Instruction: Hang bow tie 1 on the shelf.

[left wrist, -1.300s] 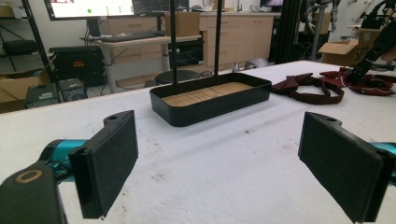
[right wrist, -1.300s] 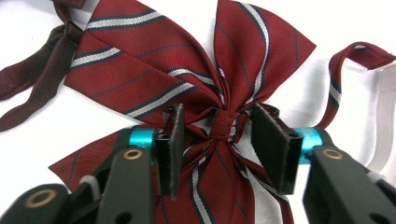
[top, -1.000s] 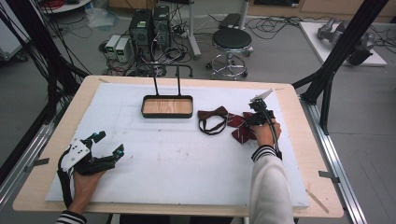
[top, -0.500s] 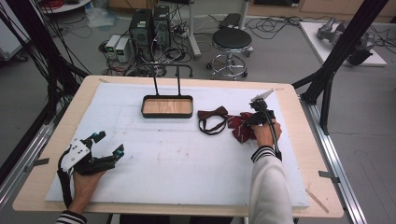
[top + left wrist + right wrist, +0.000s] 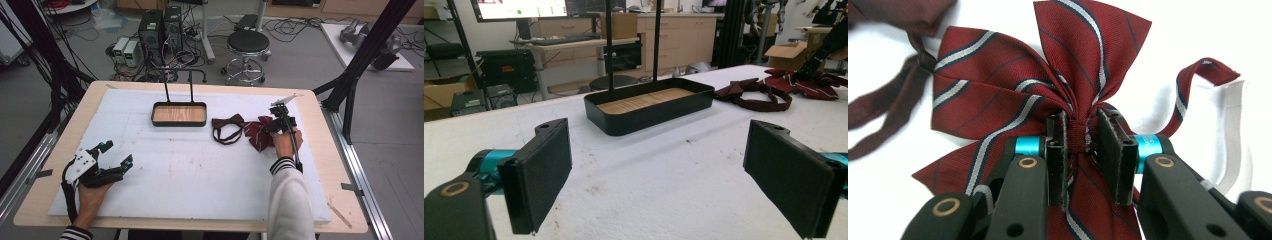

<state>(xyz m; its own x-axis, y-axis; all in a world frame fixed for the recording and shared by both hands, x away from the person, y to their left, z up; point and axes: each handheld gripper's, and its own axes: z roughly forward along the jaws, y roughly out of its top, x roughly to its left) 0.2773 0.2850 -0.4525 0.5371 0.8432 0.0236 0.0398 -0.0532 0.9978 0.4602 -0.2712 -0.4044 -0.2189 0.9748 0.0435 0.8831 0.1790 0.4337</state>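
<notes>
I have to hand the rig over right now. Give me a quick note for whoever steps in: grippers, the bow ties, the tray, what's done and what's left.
Right hand-held gripper: jaws closed on the centre knot of the striped bow tie, which lies on the white mat.
Left hand-held gripper: open, empty, near the mat's left front.
Plain dark bow tie: on the mat beside the striped one, untouched.
Tray: empty.
Done: grip on the striped tie.
Left: probably lifting it, perhaps to the tray.

A white mat (image 5: 190,170) covered the wooden table (image 5: 325,125). On it lay a black tray (image 5: 179,114) at twelve o'clock (wood-lined), a plain bow tie (image 5: 227,128) and a striped bow tie (image 5: 258,134) toward two.
</notes>
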